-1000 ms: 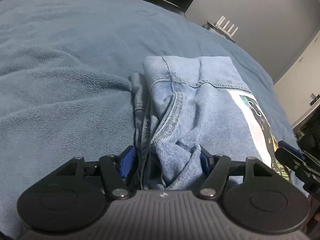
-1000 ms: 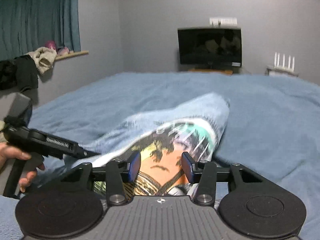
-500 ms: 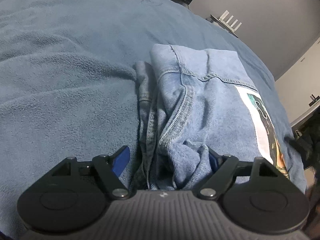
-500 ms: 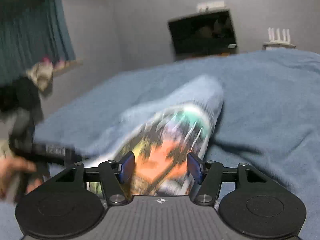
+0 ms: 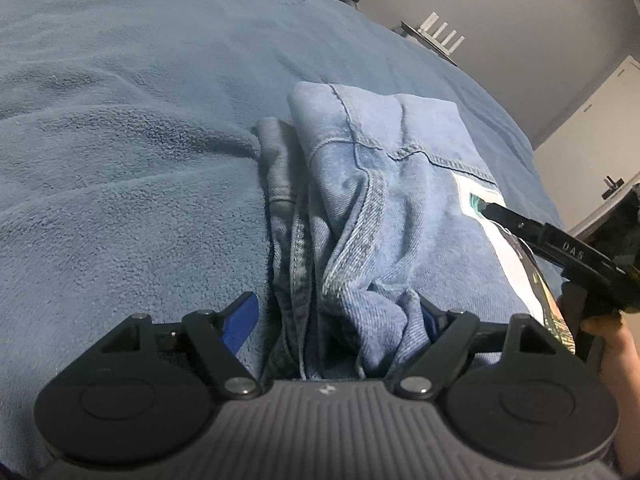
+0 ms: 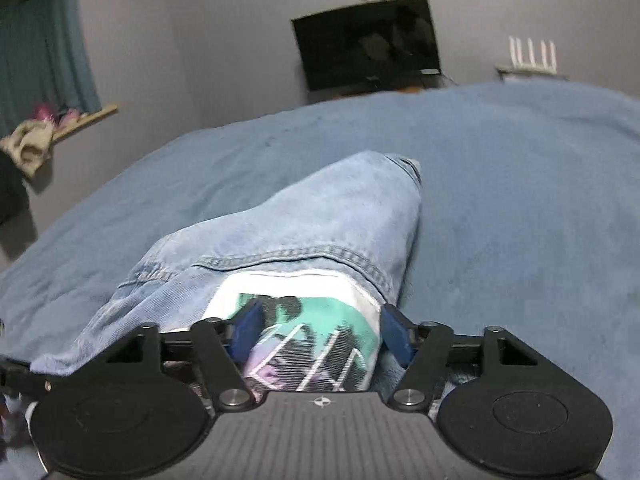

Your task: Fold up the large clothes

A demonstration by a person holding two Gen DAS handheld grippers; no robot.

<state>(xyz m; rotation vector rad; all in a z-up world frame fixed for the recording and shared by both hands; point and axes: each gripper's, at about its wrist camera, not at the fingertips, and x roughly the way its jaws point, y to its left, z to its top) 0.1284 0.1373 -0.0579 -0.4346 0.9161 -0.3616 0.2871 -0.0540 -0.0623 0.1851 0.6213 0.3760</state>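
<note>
- Left wrist view: the left gripper (image 5: 334, 318) sits low over the near end of the folded denim garment (image 5: 384, 208), its jaws spread wide.
- Its left blue pad (image 5: 240, 318) rests on or just above the blue fleece blanket (image 5: 120, 160), clear of the cloth; the right pad is mostly hidden behind a bunched fold of denim, so contact there cannot be told.
- Between the two pads lies a rumpled bundle of seams and hems; the left gripper is not pinching it.
- The denim garment lies on the blanket, running from the near edge toward the far right, its far end folded flat with a stitched seam across it.
- On its right side is a white printed patch (image 5: 480, 208) with teal and dark colours.
- The right gripper (image 5: 492, 211) enters from the right, its dark finger tip resting at the far corner of that patch; a bare hand (image 5: 612, 332) shows below it.
- Right wrist view: the right gripper (image 6: 320, 336) has its jaws spread, one blue pad on either side of the printed patch (image 6: 304, 320), which lies between them unpinched.
- The denim garment (image 6: 320, 220) stretches away from it across the blanket (image 6: 520, 200).
- Against the far wall stand a dark television (image 6: 366, 46) and a white router (image 6: 532, 56); a curtain (image 6: 40, 48) hangs at far left.
</note>
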